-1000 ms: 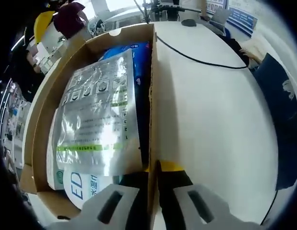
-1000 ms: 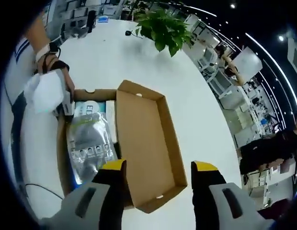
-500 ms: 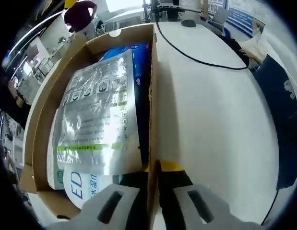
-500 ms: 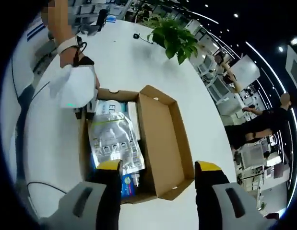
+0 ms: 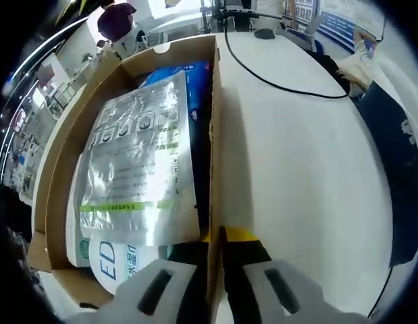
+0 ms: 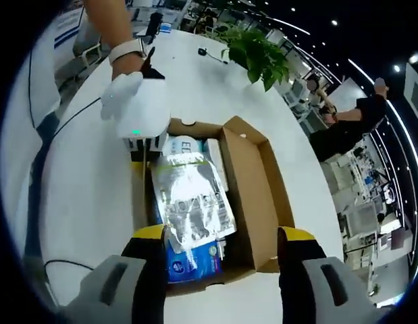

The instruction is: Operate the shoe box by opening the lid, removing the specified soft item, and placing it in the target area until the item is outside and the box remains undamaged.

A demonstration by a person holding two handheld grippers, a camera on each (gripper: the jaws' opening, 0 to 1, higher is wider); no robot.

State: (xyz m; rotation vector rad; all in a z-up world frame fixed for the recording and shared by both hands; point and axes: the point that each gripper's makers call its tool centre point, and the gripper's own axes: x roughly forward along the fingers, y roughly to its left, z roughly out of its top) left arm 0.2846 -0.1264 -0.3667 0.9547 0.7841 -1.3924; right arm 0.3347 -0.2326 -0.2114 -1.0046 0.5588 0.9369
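The brown cardboard shoe box (image 5: 60, 155) lies open on a white table. A crinkled silver pouch (image 5: 138, 162) rests on top inside it, over a blue pack (image 5: 192, 74) and a white pack printed "ED" (image 5: 111, 260). My left gripper (image 5: 215, 237) is shut on the box's right side wall (image 5: 214, 135). In the right gripper view the box's lid (image 6: 256, 182) stands open to the right of the silver pouch (image 6: 195, 199). My right gripper (image 6: 224, 239) hovers open above the box's near end. The left gripper (image 6: 138, 111), held by a hand, pinches the far end of the box's left wall.
A black cable (image 5: 283, 84) crosses the white table (image 5: 296, 189) to the right of the box. Dark blue cloth (image 5: 398, 155) lies at the table's right edge. A potted plant (image 6: 259, 54) stands far beyond the box. A person (image 6: 344, 128) is at the right.
My right gripper has moved in over the box, so the silver pouch now sits just ahead of its open jaws. The left gripper keeps its hold on the wall.
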